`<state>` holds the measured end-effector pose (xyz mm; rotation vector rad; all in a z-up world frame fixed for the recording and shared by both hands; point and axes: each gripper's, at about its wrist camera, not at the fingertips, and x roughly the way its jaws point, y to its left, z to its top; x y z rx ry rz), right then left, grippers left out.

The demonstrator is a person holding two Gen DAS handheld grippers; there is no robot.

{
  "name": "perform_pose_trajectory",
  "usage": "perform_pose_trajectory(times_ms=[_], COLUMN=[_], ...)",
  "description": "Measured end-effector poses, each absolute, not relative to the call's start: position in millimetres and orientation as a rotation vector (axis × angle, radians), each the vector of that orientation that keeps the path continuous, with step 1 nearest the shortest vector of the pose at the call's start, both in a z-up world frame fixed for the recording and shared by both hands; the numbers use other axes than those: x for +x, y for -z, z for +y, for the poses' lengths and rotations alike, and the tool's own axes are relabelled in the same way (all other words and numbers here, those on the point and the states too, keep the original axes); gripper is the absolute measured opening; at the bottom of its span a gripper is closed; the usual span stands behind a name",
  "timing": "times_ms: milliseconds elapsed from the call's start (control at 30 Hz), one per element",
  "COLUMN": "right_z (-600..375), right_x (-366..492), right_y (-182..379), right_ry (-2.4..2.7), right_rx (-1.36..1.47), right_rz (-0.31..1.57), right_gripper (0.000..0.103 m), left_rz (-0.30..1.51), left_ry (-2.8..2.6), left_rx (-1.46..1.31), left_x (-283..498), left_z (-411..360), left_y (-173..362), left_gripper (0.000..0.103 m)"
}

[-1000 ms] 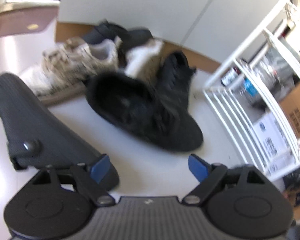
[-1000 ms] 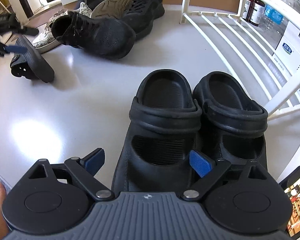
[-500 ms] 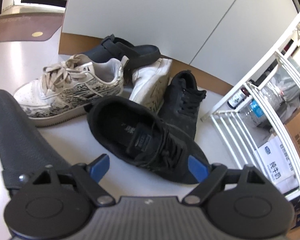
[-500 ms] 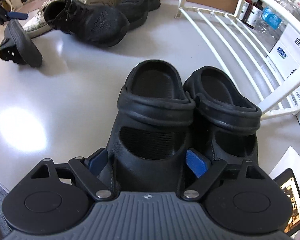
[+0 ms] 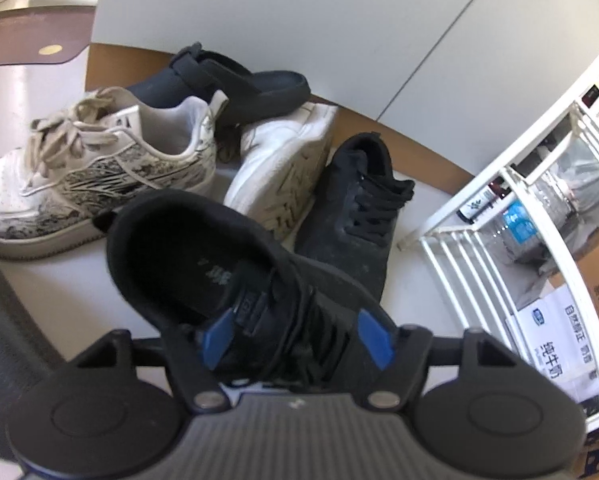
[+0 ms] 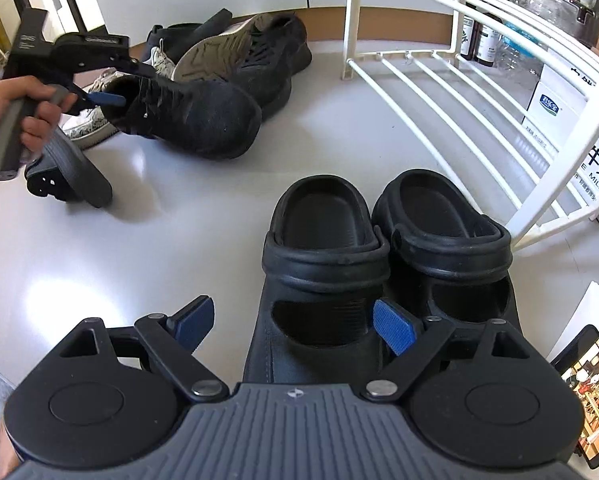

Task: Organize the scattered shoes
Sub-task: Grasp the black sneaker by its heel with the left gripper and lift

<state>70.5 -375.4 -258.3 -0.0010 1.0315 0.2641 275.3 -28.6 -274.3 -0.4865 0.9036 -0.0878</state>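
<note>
My left gripper (image 5: 297,334) is open, its blue fingers straddling the laces of a black sneaker (image 5: 227,276) on the floor; it also shows in the right wrist view (image 6: 107,98) over that sneaker (image 6: 203,120). Behind lie a second black sneaker (image 5: 351,204), a patterned white sneaker (image 5: 91,168), a white sneaker on its side (image 5: 283,160) and a dark clog (image 5: 235,80). My right gripper (image 6: 295,324) is open and empty just behind a pair of black clogs (image 6: 323,232), the left clog between its fingers.
A white wire shoe rack (image 6: 459,80) stands at the right, with bottles (image 6: 483,36) and cartons (image 6: 551,104) behind it. A black sandal (image 6: 71,176) lies sole-up at the left. A phone (image 6: 591,376) lies at the bottom right.
My left gripper has moved forward and down from beside the sandal until its fingers straddle the black sneaker. My right gripper has drawn back slightly from the clogs.
</note>
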Motion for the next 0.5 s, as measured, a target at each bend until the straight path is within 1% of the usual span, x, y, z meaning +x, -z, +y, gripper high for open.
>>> perform_pose_trajectory(times_ms=[200,333,367,433,467,500], right_z=[-374.9,-372.7,-372.1,-371.2,-370.5,-370.0], right_x=[68.6,68.6,68.7,68.5,68.4,68.3], right_y=[262.1,263.8,264.2,264.2,264.2,264.1], right_ry=[-0.253,-0.258,-0.260,-0.262,-0.264,-0.265], right_rx=[0.011,0.010,0.011,0.012,0.010,0.008], right_rz=[1.044,1.048,1.048,1.050,1.050,1.049], right_gripper=[0.090,0.090,0.090,0.090,0.090,0.090], left_rz=[0.965,0.966,0.968,0.977,0.991,0.997], left_ry=[0.110,0.158,0.161,0.171,0.160,0.157], left_rx=[-0.455,-0.354,-0.349,-0.321,-0.295,-0.294], left_x=[277.2,273.0,273.4,274.9,276.5,277.2], left_z=[-33.5,-41.6,-42.0,-43.7,-44.8,-44.5], left_y=[289.6,289.9,290.0,291.6,294.2,295.0], left_gripper=[0.068,0.072,0.072,0.068,0.054,0.035])
